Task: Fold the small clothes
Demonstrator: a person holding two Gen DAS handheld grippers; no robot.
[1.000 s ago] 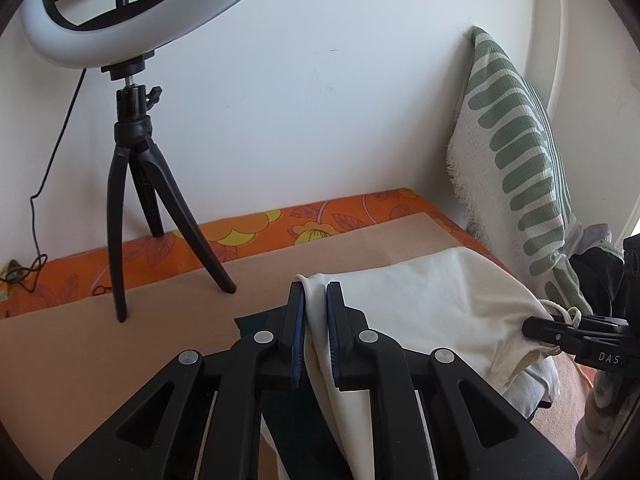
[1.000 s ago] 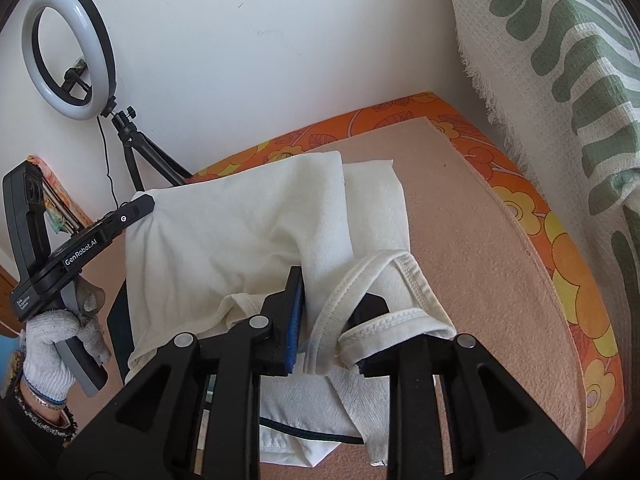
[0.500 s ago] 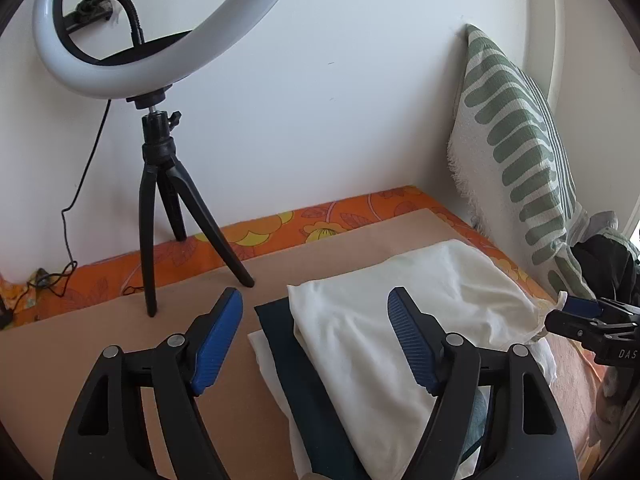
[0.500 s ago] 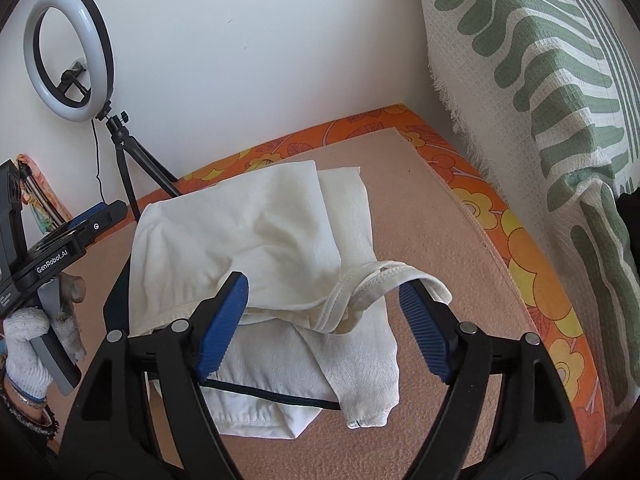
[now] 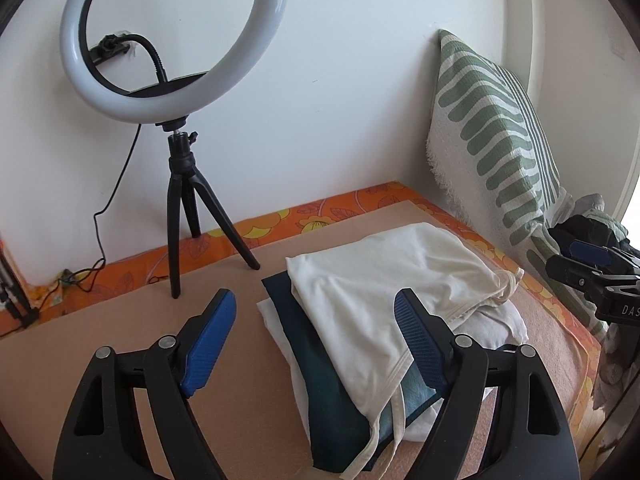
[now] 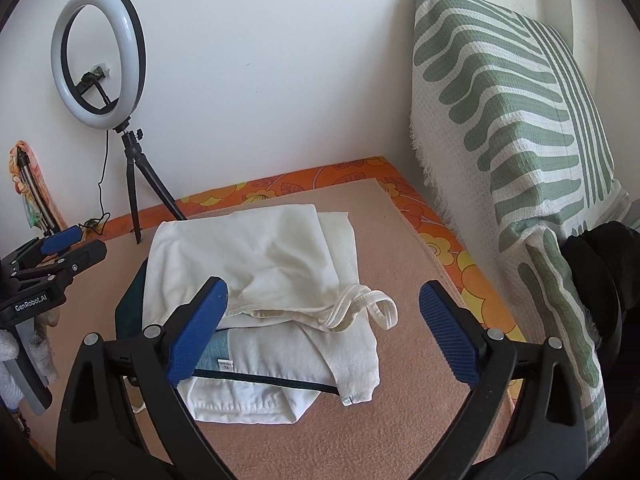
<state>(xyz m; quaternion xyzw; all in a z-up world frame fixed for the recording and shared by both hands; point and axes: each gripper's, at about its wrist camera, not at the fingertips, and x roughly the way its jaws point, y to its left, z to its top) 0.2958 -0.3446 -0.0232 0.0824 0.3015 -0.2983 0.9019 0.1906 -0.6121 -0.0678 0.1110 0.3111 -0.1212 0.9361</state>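
Lying folded on top of a small pile, the cream top (image 5: 384,280) sits near the middle of the tan mat (image 5: 120,344), with a dark blue garment (image 5: 316,360) and a white garment (image 6: 256,396) under it. How many pieces the pile holds cannot be told, since only edges of the lower layers show. In the left wrist view one strap of the cream top trails toward the near edge and is cut off by the frame. In the right wrist view a strap loop curls out to the right of the pile, and a small label on the white garment is too small to read.

The left gripper (image 5: 312,332) hangs over the near left part of the pile; its jaws are opening, wide apart, with nothing pressed between the blue pads. Its right finger (image 5: 416,340) covers part of the cream top. The right gripper (image 6: 324,328) hangs over the near side of the pile, jaws likewise opening and gripping nothing, the cloth lying below the gap.

A gloved hand (image 6: 24,356) holding the left gripper shows only partly at the left edge of the right wrist view. A ring light (image 5: 176,40) on a tripod stands at the far left by the wall. A green-striped pillow (image 6: 520,140) leans at the right, and a dark bundle (image 6: 600,272) beside it is hard to make out.
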